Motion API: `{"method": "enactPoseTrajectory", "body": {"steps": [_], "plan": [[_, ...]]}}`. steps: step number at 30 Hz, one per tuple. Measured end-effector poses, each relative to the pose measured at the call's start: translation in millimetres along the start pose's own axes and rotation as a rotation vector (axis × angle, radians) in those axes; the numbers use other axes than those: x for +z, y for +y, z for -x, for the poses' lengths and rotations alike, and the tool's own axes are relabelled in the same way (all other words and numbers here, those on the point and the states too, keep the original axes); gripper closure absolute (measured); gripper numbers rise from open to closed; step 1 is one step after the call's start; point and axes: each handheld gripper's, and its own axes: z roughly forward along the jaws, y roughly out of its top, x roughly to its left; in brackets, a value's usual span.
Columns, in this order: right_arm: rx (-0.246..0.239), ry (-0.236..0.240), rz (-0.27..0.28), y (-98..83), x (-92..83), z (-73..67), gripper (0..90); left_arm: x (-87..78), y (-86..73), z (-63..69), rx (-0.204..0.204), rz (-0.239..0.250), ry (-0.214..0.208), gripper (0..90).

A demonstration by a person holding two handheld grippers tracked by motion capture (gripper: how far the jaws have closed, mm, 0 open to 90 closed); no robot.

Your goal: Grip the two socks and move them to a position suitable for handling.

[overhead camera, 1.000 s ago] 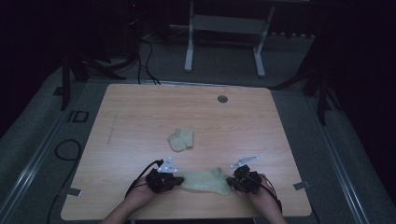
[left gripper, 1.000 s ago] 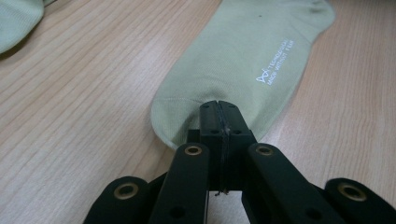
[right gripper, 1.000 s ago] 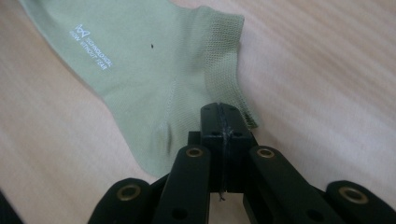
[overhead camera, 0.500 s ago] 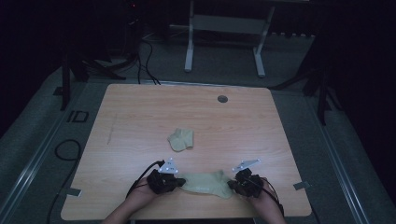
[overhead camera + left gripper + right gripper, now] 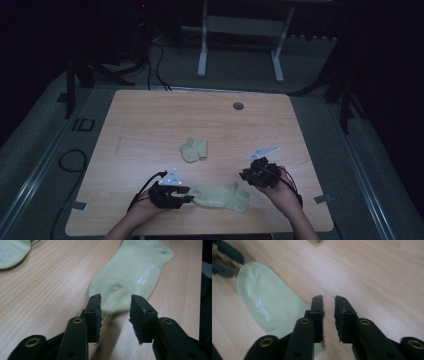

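The flat sock [image 5: 220,196] lies stretched out at the lower middle of the table [image 5: 150,115], released. Both tongs have just opened: left gripper [image 5: 186,198] at its cuff, right gripper [image 5: 246,176] lifted clear. The crumpled sock [image 5: 193,149] at centre looks untouched, likely next.

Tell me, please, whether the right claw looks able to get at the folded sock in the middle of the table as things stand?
Probably yes. The right claw is lifted off the flat sock, jaws open with nothing between them, and only bare table lies between it and the folded sock.
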Motion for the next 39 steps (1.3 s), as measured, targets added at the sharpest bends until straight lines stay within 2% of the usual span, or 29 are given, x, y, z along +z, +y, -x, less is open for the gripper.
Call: {"method": "enactPoseTrajectory", "body": {"steps": [4, 9, 15, 21, 33, 36, 39], "plan": [[-0.018, -0.008, -0.005, 19.4, 5.8, 3.5, 69.7, -4.4, -3.8, -0.3, -0.001, -0.005, 0.006, 60.7], [-0.035, 0.000, -0.047, 43.3, 17.2, 6.1, 65.8, -7.4, -9.4, -2.4, -0.018, -0.013, 0.008, 60.7], [-0.079, 0.010, -0.087, 68.2, 34.4, 5.6, 63.6, -8.8, -14.2, -4.1, -0.030, -0.020, 0.004, 60.7], [-0.102, 0.033, -0.106, 92.9, 53.6, -1.5, 61.4, -8.1, -14.8, -4.2, -0.032, -0.021, 0.001, 59.6], [-0.164, 0.067, -0.182, 139.1, 101.7, -24.2, 56.3, -8.5, -17.0, -7.6, -0.044, -0.020, -0.008, 59.6], [-0.164, 0.074, -0.195, 145.6, 110.2, -28.1, 55.0, -8.5, -17.1, -7.8, -0.044, -0.019, -0.010, 59.6], [-0.167, 0.071, -0.213, 157.1, 125.8, -33.5, 52.4, -8.5, -17.5, -7.7, -0.045, -0.016, -0.013, 59.7]]}}
